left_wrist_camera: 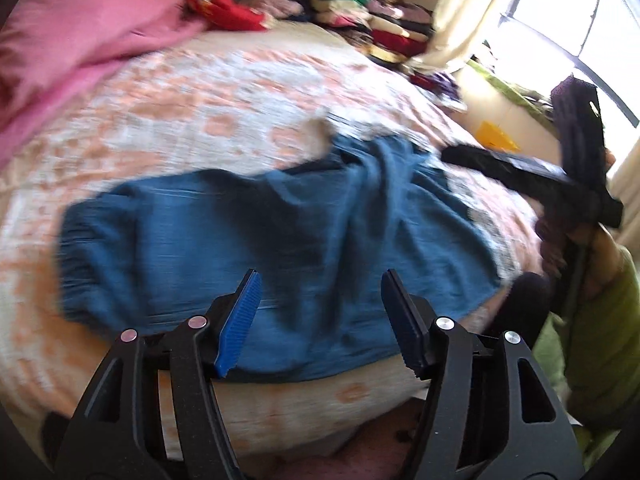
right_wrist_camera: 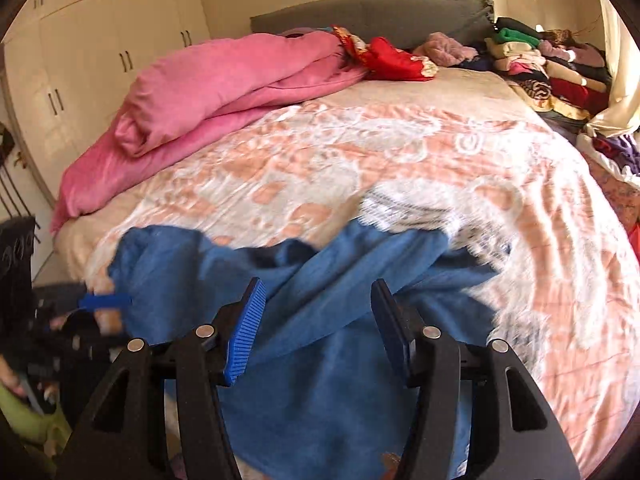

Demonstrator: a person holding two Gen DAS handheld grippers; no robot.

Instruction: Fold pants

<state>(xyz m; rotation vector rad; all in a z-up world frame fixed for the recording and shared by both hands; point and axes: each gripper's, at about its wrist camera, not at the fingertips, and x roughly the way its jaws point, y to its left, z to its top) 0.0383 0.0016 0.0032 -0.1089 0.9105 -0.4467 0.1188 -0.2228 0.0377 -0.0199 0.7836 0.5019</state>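
Blue pants [left_wrist_camera: 248, 248] lie rumpled across the near part of the bed, legs running left, and they also show in the right wrist view [right_wrist_camera: 320, 320]. My left gripper [left_wrist_camera: 320, 320] is open and empty just above the near edge of the pants. My right gripper [right_wrist_camera: 316, 328] is open and empty above the pants' right part. In the left wrist view the right gripper's black body [left_wrist_camera: 560, 168] hangs at the right of the pants. The left gripper [right_wrist_camera: 104, 304] shows at the left edge of the right wrist view.
The bed has a peach and white patterned cover [right_wrist_camera: 400, 160]. A pink duvet [right_wrist_camera: 224, 80] lies at the far left, red cloth [right_wrist_camera: 392, 60] by the headboard, stacks of folded clothes [right_wrist_camera: 552, 72] at the far right. White wardrobes [right_wrist_camera: 100, 40] stand left; a window [left_wrist_camera: 580, 20] is right.
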